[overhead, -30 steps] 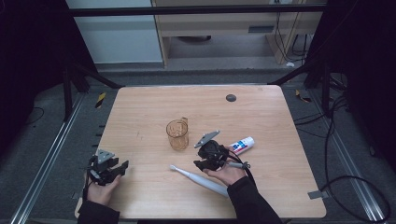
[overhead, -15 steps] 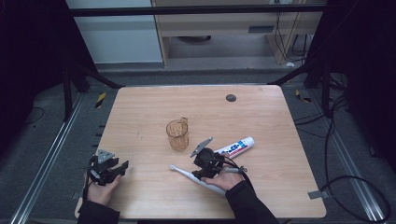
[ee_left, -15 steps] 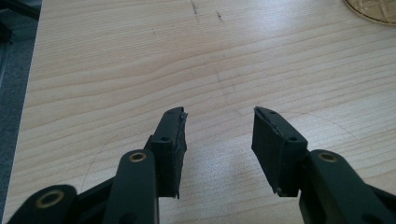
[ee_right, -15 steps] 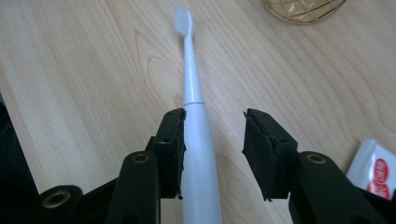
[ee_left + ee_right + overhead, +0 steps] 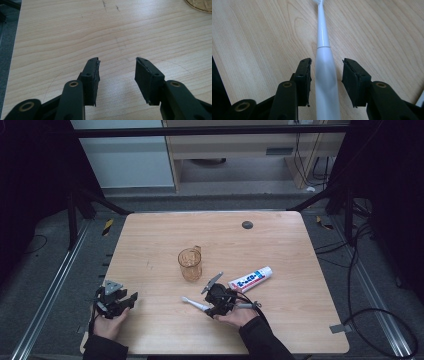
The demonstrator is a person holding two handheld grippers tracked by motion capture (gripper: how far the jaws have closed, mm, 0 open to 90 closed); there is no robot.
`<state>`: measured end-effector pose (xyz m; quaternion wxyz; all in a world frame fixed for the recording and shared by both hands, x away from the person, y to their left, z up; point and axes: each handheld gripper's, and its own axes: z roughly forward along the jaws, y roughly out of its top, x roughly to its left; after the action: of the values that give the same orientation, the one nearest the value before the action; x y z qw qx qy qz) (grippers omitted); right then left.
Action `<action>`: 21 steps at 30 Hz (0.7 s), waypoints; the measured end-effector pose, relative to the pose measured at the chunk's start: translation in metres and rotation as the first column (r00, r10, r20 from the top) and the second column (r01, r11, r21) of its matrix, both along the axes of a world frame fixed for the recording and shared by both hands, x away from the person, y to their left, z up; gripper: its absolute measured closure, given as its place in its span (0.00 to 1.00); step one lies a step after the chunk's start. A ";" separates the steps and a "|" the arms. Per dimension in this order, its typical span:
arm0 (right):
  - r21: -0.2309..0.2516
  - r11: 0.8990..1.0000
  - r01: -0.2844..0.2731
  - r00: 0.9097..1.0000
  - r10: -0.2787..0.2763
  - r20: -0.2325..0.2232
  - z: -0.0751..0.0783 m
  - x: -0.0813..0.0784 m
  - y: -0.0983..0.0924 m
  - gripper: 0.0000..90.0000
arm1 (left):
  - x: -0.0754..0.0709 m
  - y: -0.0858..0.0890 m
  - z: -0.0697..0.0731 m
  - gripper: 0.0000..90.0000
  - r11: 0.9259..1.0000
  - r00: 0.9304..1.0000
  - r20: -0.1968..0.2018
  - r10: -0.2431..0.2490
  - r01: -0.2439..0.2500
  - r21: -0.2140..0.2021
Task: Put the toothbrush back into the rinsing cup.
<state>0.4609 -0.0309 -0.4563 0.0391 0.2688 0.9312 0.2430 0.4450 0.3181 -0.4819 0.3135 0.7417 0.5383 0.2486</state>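
The long white plastic toothbrush [image 5: 323, 67] lies flat on the wooden table [image 5: 300, 320], its handle between the right gripper [image 5: 325, 75] fingers, which stand narrow (not pressing it). A see-through amber cup [image 5: 190, 264] stands beyond. The left gripper [image 5: 117, 75] fingers are wide, over bare wood.

Two black grippers are seen, the left gripper [image 5: 116, 301] topped by a grey three-cornered plate, as is the right gripper [image 5: 219, 301]. Each jaw is made of a flat black arm with brass-ringed holes and a ribbed black pad fixed by small screws. Dark sleeves are worn on both forearms.
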 end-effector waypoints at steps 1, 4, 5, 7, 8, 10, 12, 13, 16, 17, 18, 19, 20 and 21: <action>-0.003 1.000 -0.002 1.000 0.002 -0.004 -0.001 0.000 0.000 0.65 | 0.000 0.000 0.000 0.59 1.000 1.000 0.000 -0.001 0.001 0.000; -0.012 1.000 -0.004 1.000 0.004 -0.011 -0.003 0.001 0.002 0.65 | 0.000 0.000 0.000 0.59 1.000 1.000 0.000 -0.001 0.001 0.001; -0.014 1.000 -0.004 1.000 0.004 -0.013 -0.003 0.001 0.002 0.65 | 0.000 0.000 0.000 0.59 1.000 1.000 -0.001 -0.001 0.001 0.001; -0.020 1.000 -0.008 1.000 0.008 -0.016 -0.005 0.002 0.004 0.65 | 0.000 0.000 0.000 0.59 1.000 1.000 0.000 0.001 -0.001 0.000; -0.022 1.000 -0.011 1.000 0.011 -0.016 -0.005 0.002 0.004 0.65 | 0.000 0.000 0.000 0.59 1.000 1.000 0.000 0.000 0.000 0.001; -0.025 1.000 -0.010 1.000 0.010 -0.025 -0.007 0.002 0.005 0.65 | 0.000 0.000 0.000 0.59 1.000 1.000 -0.001 -0.001 0.001 0.001; -0.034 0.999 -0.011 1.000 0.010 -0.026 -0.009 0.002 0.006 0.65 | 0.000 0.000 0.000 0.59 1.000 1.000 -0.002 -0.002 0.002 0.002; -0.039 0.999 -0.016 1.000 0.015 -0.027 -0.010 0.003 0.006 0.65 | 0.000 0.000 0.000 0.59 1.000 1.000 -0.002 -0.001 0.001 0.001; -0.043 0.999 -0.016 0.999 0.015 -0.031 -0.012 0.003 0.006 0.66 | 0.000 0.000 0.000 0.59 1.000 1.000 -0.002 -0.001 0.001 0.001; -0.041 0.999 -0.015 0.999 0.013 -0.036 -0.012 0.003 0.007 0.66 | 0.000 0.000 0.000 0.59 1.000 1.000 -0.003 -0.001 0.001 0.001; -0.044 0.999 -0.013 0.999 0.012 -0.038 -0.013 0.003 0.007 0.66 | 0.000 0.000 0.000 0.59 1.000 1.000 -0.003 -0.001 0.001 0.001; -0.049 0.999 -0.015 0.999 0.013 -0.036 -0.013 0.003 0.007 0.66 | 0.000 0.000 0.000 0.59 1.000 1.000 -0.003 -0.001 0.001 0.001; -0.053 0.998 -0.018 0.999 0.016 -0.035 -0.014 0.004 0.007 0.66 | 0.000 0.000 0.000 0.59 1.000 1.000 -0.003 -0.001 0.001 0.002; -0.054 0.998 -0.016 0.999 0.014 -0.034 -0.014 0.004 0.007 0.66 | 0.000 0.000 0.000 0.59 1.000 1.000 -0.003 -0.001 0.001 0.002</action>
<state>0.4645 -0.0242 -0.4705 0.0286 0.2647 0.9400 0.2132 0.4452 0.3178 -0.4821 0.3123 0.7426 0.5381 0.2479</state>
